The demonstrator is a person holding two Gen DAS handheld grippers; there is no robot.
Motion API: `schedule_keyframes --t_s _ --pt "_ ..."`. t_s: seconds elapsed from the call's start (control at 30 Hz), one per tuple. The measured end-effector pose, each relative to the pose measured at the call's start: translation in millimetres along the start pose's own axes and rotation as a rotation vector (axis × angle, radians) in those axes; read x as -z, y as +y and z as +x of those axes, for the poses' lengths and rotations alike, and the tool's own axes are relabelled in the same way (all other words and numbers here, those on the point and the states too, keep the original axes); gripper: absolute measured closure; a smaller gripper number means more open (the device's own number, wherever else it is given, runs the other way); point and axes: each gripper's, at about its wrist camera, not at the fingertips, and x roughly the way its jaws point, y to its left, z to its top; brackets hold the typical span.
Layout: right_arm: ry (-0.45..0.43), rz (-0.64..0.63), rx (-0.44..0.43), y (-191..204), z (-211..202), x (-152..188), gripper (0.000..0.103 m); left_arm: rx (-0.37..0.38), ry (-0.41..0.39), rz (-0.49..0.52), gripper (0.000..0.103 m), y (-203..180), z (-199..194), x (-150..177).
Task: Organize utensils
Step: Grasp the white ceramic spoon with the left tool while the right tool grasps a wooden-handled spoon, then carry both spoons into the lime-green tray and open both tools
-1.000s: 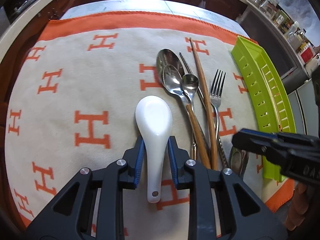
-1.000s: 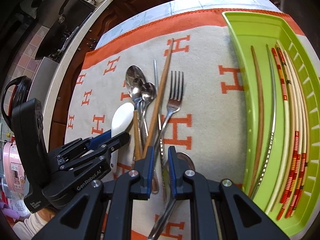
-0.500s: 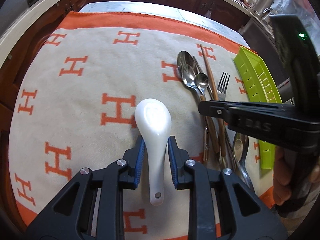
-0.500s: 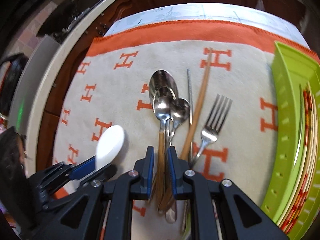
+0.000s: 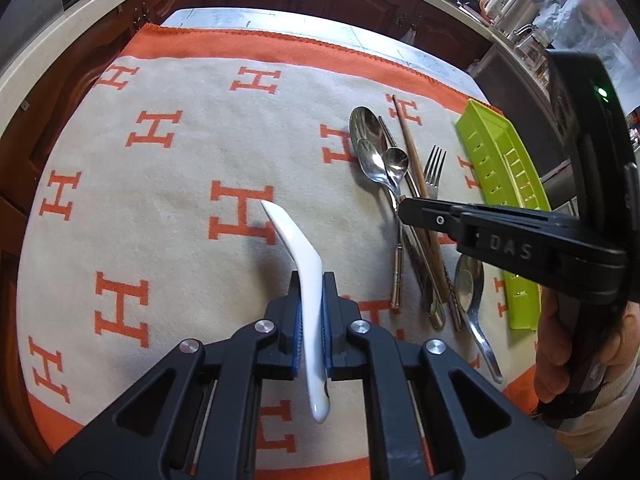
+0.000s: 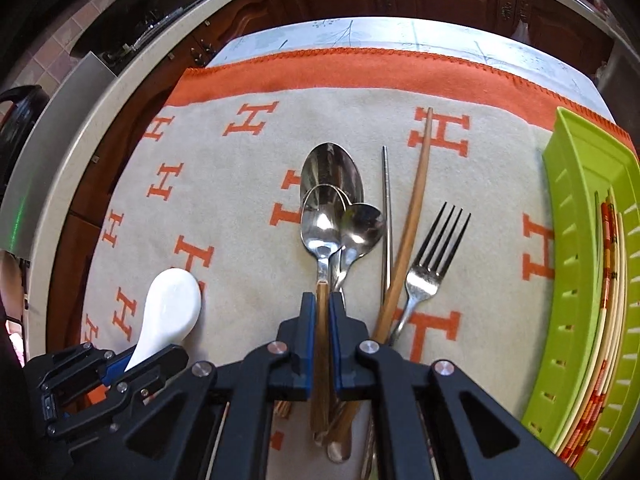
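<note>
Surface: covered by a beige cloth point(image 6: 248, 184) with orange H marks; soft fabric, so a dragged handle could snag and pull the whole pile.
Green tray point(image 6: 576, 240): at 3 o'clock in the right wrist view, already holding chopsticks point(image 6: 610, 264) laid lengthwise; a utensil dropped across them would likely sit crooked.
Utensil pile point(image 5: 404, 216): at 2 o'clock in the left wrist view; steel spoons, a fork point(image 6: 434, 256), a wooden chopstick point(image 6: 414, 216) and a thin metal chopstick point(image 6: 386, 204) overlap, so lifting one may drag its neighbours.
White ceramic spoon point(image 5: 298, 256): off the pile, turned on edge, bowl toward 11 o'clock; glazed and smooth, it could rotate further or slip and chip.
Left gripper point(image 5: 312, 316): jaws pinching the white spoon's handle.
Wooden-handled spoon point(image 6: 322, 240): bowl nested on the big spoon point(image 6: 332, 168) at 12 o'clock, touching a smaller spoon point(image 6: 362, 228).
Right gripper point(image 6: 323, 332): jaws pinching the wooden handle; other handles lie close beneath, so they might be caught too.
</note>
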Motion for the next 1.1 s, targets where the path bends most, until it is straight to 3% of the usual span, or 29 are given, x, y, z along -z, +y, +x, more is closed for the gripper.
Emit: schedule_keyframes --t_s 0.23,0.43,0.83,1.1 --pt "-0.034 0.017 -0.075 3 -18 10 0.097 0.015 -0.052 -0.003 0.098 -2 -17 3" --pt "-0.094 0.034 -0.13 1 -46 20 0.097 0.042 -0.101 0.051 0.098 -30 -41 0" --pt "-0.233 0.153 -0.153 -55 -113 45 0.097 0.141 -0.144 0.239 0.098 -151 -49 -21" --pt "-0.363 0.262 -0.114 -120 -168 64 0.097 0.178 -0.118 0.307 0.098 -235 -14 -43"
